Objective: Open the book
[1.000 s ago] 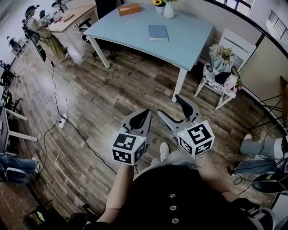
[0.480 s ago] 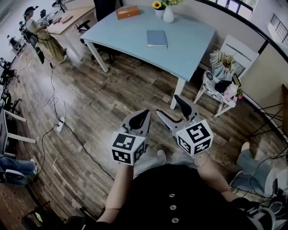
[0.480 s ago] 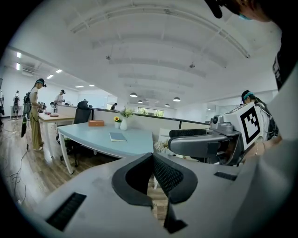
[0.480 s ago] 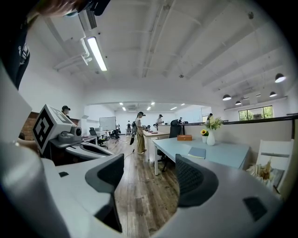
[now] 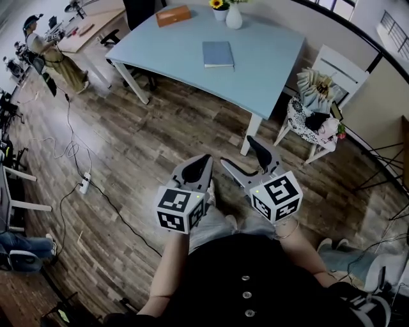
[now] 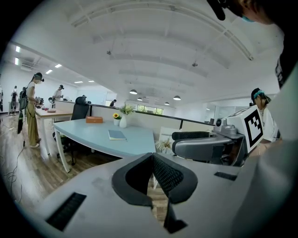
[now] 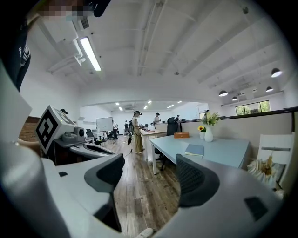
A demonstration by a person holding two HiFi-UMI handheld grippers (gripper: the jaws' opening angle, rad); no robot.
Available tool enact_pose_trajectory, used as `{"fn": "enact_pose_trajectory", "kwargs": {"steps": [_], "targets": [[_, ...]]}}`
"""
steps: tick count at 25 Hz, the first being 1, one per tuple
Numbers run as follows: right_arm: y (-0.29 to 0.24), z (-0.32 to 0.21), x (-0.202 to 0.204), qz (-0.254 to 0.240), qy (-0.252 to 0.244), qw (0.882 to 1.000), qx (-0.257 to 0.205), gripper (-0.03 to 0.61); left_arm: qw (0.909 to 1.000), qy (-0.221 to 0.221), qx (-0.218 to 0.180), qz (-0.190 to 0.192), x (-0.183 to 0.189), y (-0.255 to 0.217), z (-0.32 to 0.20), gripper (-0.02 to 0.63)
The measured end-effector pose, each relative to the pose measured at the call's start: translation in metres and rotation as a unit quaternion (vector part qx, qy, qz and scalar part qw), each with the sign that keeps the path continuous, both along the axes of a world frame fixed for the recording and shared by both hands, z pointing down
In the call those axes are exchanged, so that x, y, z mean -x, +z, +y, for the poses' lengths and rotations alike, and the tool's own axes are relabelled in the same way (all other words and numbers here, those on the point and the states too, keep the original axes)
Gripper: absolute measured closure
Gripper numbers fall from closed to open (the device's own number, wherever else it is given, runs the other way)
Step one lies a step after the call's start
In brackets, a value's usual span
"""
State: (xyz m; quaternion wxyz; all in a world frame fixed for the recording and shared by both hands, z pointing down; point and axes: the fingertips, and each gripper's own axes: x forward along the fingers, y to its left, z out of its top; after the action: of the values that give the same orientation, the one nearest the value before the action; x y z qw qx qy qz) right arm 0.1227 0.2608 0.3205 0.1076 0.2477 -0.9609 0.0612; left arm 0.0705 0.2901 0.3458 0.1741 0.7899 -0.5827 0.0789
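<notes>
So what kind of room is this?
Probably an open office or workroom: there's a big blue table, an office chair behind it, and a person standing at another desk.

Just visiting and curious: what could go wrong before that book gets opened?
The book lies flat and closed on the table, so jaws may slip off its thin cover. The vase stands close behind it and might get knocked. A cable crosses the floor at the left and might catch a foot.
</notes>
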Motion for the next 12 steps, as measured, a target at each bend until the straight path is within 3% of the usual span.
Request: {"fn": "enact_pose_trajectory", "kwargs": {"steps": [12], "targets": [[-0.007, -0.086, 0.046, 0.007, 0.021, 1.000, -0.013, 0.216, 0.9996, 0.021, -0.012, 0.013, 0.048, -0.009, -0.094, 0.601]]}}
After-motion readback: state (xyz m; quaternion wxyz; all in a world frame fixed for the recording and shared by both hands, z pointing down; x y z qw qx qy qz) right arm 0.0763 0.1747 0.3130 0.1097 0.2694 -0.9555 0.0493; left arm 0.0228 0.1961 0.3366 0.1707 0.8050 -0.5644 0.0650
